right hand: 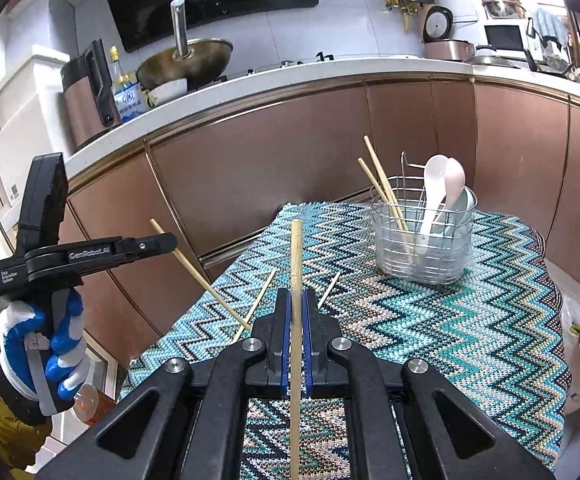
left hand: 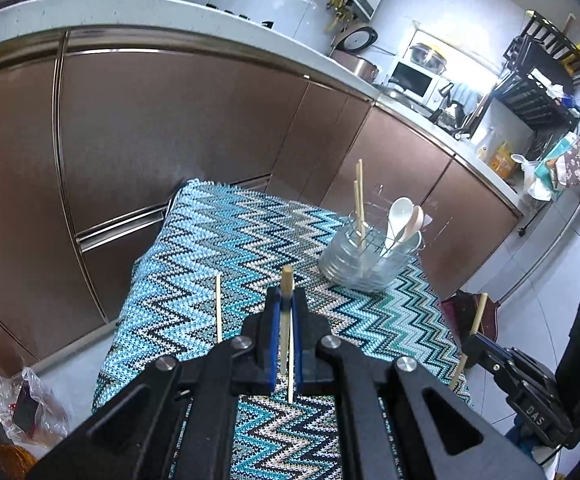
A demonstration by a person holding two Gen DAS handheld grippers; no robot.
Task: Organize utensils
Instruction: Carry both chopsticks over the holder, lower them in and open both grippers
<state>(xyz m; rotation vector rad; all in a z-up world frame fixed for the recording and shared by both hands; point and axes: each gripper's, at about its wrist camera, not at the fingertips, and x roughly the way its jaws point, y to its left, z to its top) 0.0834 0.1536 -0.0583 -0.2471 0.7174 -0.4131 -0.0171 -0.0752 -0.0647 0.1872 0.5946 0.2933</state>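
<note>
Holding one chopstick in each gripper, you have both tools above the zigzag-knit cloth (right hand: 450,320) that covers the table.

Left gripper (left hand: 287,300): jaws pinched tight on a bamboo chopstick (left hand: 287,280). Its blunt end pokes out just past the blue pads; the thin end runs back under the tool. From the right wrist view the same gripper (right hand: 166,240) sits off to the left, your gloved hand (right hand: 46,344) wrapped round its handle, the stick slanting down toward the cloth.

Right gripper (right hand: 297,300): jaws closed on a second bamboo chopstick (right hand: 296,248), held along the line of the fingers, thick end forward and well clear of the pads.

Loose stock on the cloth: a chopstick (left hand: 218,308) lying left of the left gripper's nose in that view. In the right wrist view two thin sticks lie just ahead of the right gripper, one (right hand: 262,296) to the left of its pads, one (right hand: 329,290) to the right.

Wire utensil basket (right hand: 426,240) stands upright at the far right part of the cloth, near the brown cabinet fronts (right hand: 290,160). Inside: two chopsticks (right hand: 382,184) leaning left, a white spoon (right hand: 434,188) and a pink spoon (right hand: 456,184) bowl-up on the right side, beside a pale blue piece you cannot identify.
</note>
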